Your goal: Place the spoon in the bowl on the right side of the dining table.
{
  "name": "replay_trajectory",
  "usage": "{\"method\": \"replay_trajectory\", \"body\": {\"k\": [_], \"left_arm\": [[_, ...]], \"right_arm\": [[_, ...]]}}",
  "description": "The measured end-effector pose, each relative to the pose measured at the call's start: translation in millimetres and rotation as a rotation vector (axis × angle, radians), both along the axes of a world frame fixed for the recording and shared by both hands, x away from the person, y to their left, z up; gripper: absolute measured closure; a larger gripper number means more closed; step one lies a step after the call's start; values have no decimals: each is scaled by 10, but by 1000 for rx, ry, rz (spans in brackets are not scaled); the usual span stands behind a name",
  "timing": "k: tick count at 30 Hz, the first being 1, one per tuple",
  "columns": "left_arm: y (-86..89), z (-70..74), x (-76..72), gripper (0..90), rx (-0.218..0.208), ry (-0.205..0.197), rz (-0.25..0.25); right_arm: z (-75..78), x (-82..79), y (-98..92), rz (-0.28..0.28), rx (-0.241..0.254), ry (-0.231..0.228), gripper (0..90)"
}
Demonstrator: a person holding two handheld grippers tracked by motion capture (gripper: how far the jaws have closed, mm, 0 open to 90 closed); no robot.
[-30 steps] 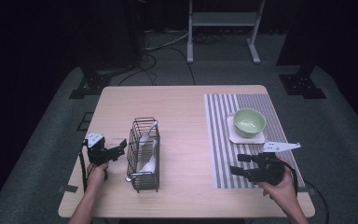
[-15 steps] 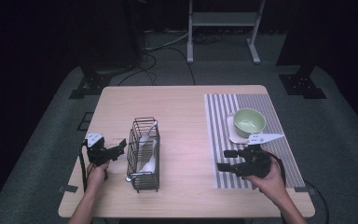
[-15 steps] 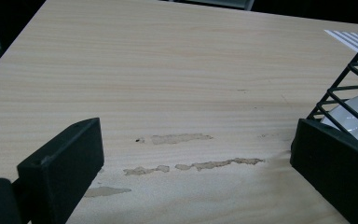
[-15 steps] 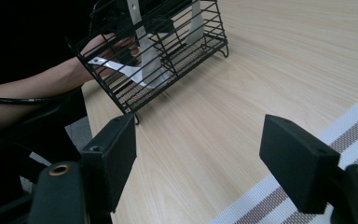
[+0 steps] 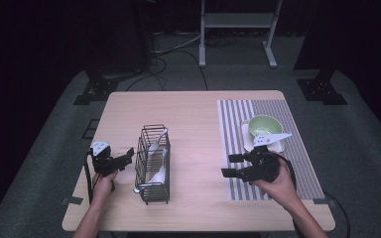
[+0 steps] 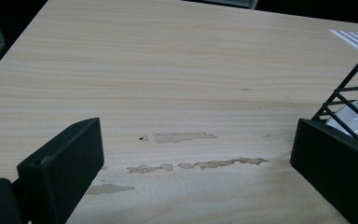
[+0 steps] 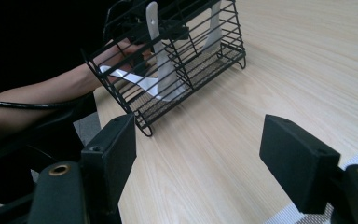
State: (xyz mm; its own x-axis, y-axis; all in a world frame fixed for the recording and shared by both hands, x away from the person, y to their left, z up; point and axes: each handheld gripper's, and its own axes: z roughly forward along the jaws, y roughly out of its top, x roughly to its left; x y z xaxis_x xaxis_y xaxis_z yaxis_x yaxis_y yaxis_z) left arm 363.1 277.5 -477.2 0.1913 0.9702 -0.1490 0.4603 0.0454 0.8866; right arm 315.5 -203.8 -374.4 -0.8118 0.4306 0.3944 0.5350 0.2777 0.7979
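A black wire basket [image 5: 154, 163] stands left of centre on the wooden table [image 5: 193, 119], with white utensils [image 5: 155, 157] leaning inside it. My left gripper [image 5: 124, 157] is open just left of the basket and points at it. In the left gripper view its jaws [image 6: 198, 140] span bare wood, and a basket corner [image 6: 354, 88] shows at the right. At the left edge of the striped mat [image 5: 233, 129] my right gripper [image 5: 226, 165] is open, empty, and aimed left. The right gripper view has its jaws [image 7: 200, 140] facing the basket [image 7: 168, 60] and utensils [image 7: 161, 56] across bare table.
A green bowl [image 5: 264, 125] sits on a white square plate [image 5: 278, 145] at the back of the mat, just behind my right hand. The wood between basket and mat is bare. A person's left forearm [image 7: 51, 88] lies behind the basket in the right gripper view.
My right gripper has moved left and slightly forward, from the mat's right side to its left edge, staying open. The left gripper and basket have not moved.
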Motion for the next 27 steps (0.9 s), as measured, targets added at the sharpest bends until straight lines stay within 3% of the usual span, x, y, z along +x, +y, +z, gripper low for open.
{"method": "replay_trajectory", "body": {"k": [13, 27], "left_arm": [[-1, -1, 3, 16, 1, 2, 4], [-6, -1, 2, 16, 4, 1, 4]], "right_arm": [[94, 95, 208, 19, -20, 8, 258], [212, 154, 316, 35, 11, 43, 239]]}}
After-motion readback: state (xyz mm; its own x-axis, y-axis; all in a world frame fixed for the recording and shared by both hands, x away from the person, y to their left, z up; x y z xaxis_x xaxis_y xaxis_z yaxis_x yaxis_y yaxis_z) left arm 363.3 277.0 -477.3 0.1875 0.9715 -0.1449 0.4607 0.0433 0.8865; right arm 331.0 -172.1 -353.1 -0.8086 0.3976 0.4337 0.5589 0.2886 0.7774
